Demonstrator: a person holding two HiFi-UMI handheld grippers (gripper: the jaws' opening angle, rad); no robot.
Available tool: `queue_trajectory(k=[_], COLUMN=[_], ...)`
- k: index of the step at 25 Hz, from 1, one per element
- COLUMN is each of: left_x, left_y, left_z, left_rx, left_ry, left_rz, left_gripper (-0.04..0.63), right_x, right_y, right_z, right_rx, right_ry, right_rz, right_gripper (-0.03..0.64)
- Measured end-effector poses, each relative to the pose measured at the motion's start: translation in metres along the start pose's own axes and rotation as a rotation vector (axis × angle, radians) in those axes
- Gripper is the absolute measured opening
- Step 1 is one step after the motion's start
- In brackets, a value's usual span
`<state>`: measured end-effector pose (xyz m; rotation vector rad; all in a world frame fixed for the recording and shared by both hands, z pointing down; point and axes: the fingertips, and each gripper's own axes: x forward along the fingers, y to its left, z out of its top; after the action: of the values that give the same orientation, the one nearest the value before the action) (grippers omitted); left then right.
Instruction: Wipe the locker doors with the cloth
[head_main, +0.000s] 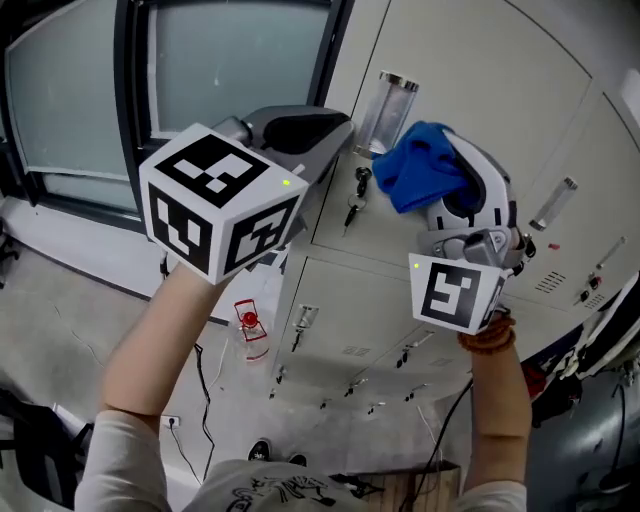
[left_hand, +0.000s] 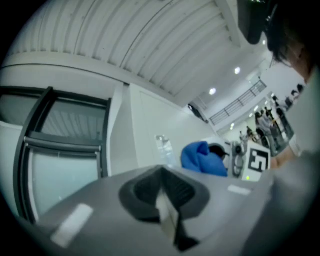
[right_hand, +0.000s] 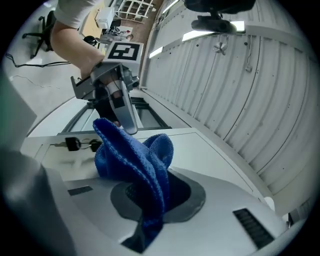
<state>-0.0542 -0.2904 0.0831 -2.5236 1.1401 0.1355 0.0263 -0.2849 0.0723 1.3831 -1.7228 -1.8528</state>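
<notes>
The lockers are the only containers here, and every one of the locker doors (head_main: 470, 60) I can see is closed, so what is inside is hidden from me. A bunch of keys (head_main: 357, 193) hangs from the lock of one upper door, just beside a clear cylinder handle (head_main: 386, 110).

My right claw (right_hand: 150, 200) is clenched on the cloth (head_main: 425, 165), a blue one. It is pinched low between the jaws, and the rest stands up in loose folds in front of the upper door, close to the keys. The folds cover the jaw tips, and I cannot tell whether the cloth touches the door or hangs just off it.

My left claw (left_hand: 167, 210) is clenched with nothing in it: the two pads meet along a thin seam. It is raised at the left edge of the lockers, next to the dark-framed window (head_main: 230, 60). From above, its marker cube hides most of its body.

Lower down, the bottom row of doors is small and foreshortened, and their fittings are hard to make out. A small red thing (head_main: 247, 320) sits on the floor (head_main: 80, 330) by the locker base; I cannot tell what it is.
</notes>
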Motion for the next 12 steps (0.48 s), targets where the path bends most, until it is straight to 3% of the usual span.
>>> queue_trajectory(k=[12], left_x=[-0.017], left_y=[-0.011], left_z=[-0.074], left_rx=[-0.023], left_ry=[0.057], left_rz=[0.040], left_gripper=[0.003], right_x=[-0.029], right_y=[0.113], right_z=[0.010], right_rx=[0.003], right_ry=[-0.047], right_rz=[0.031], right_gripper=[0.029])
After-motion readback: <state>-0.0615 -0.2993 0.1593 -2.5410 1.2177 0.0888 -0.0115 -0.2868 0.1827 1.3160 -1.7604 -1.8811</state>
